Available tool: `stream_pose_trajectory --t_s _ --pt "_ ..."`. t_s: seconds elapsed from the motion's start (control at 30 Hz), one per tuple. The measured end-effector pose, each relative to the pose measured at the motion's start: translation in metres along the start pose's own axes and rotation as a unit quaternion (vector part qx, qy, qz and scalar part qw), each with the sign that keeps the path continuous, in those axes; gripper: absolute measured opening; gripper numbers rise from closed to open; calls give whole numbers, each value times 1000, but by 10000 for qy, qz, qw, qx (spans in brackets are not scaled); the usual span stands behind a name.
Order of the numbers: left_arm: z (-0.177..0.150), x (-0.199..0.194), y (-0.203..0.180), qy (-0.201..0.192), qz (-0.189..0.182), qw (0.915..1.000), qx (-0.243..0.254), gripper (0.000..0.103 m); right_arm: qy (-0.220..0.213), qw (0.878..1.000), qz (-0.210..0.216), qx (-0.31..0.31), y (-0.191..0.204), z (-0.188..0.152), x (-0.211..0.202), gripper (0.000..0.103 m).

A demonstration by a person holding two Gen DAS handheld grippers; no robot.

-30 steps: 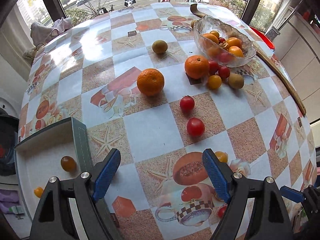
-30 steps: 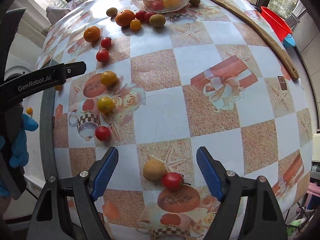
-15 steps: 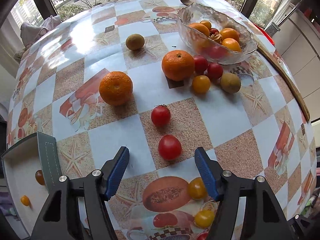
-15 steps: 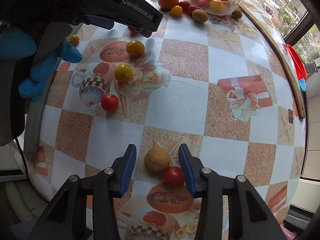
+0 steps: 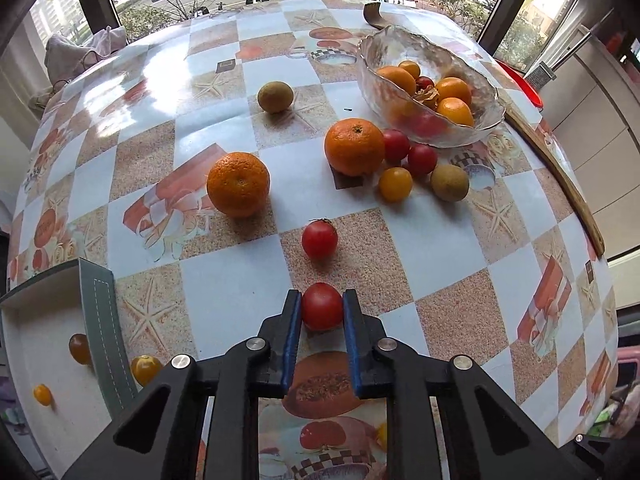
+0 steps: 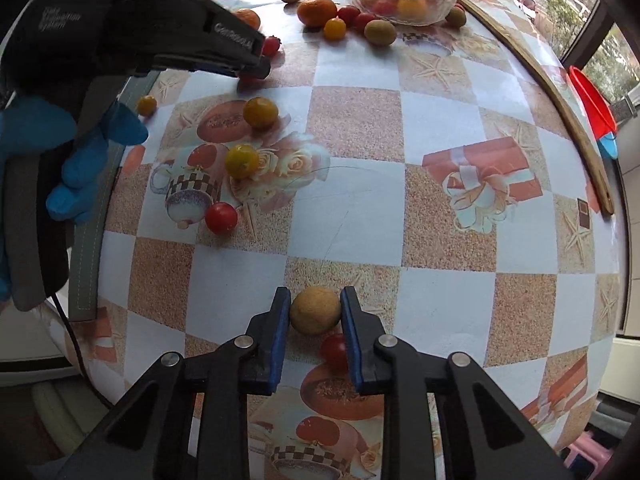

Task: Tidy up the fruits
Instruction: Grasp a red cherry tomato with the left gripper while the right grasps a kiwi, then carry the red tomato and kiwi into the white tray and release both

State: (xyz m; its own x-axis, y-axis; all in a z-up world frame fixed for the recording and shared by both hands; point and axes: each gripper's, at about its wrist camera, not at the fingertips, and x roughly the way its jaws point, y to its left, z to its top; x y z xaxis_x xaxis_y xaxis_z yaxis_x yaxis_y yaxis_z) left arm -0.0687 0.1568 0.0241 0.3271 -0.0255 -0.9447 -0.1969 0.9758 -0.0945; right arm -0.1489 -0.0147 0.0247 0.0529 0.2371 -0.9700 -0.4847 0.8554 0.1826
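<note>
Our left gripper (image 5: 322,312) is clamped on a smooth, round red tomato (image 5: 322,307) that sits on the table, right between the blue pads. Our right gripper (image 6: 315,312) is closing on a dull, rough tan fruit (image 6: 315,310); both pads touch its sides. A small red tomato (image 6: 334,351) sits just behind it, against the right pad, so we think it may get bumped. Both fruits are balls, so no side is longer. Farther off, shiny tomatoes and bumpy oranges lie on the checked tablecloth (image 5: 436,236). Farthest is the wavy glass bowl (image 5: 372,68), which already holds some fruit.
</note>
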Motion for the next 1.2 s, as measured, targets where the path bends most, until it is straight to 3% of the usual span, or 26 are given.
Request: stream_pose_trajectory --t_s 0.23,0.47,0.9,1.2 --pt "-19 -32 14 -187 -68 9998 -74 22 -141 9974 302 641 -23 13 -13 28" --pt "-38 -56 35 -286 -37 9993 -239 22 -186 9974 374 588 -17 27 -20 28" --pt "-80 -93 99 -440 315 9956 -764 22 -208 9982 565 -22 49 58 -15 27" --pt "-117 -102 165 -384 783 9860 -1422 22 -134 9936 837 -751 126 85 0 28"
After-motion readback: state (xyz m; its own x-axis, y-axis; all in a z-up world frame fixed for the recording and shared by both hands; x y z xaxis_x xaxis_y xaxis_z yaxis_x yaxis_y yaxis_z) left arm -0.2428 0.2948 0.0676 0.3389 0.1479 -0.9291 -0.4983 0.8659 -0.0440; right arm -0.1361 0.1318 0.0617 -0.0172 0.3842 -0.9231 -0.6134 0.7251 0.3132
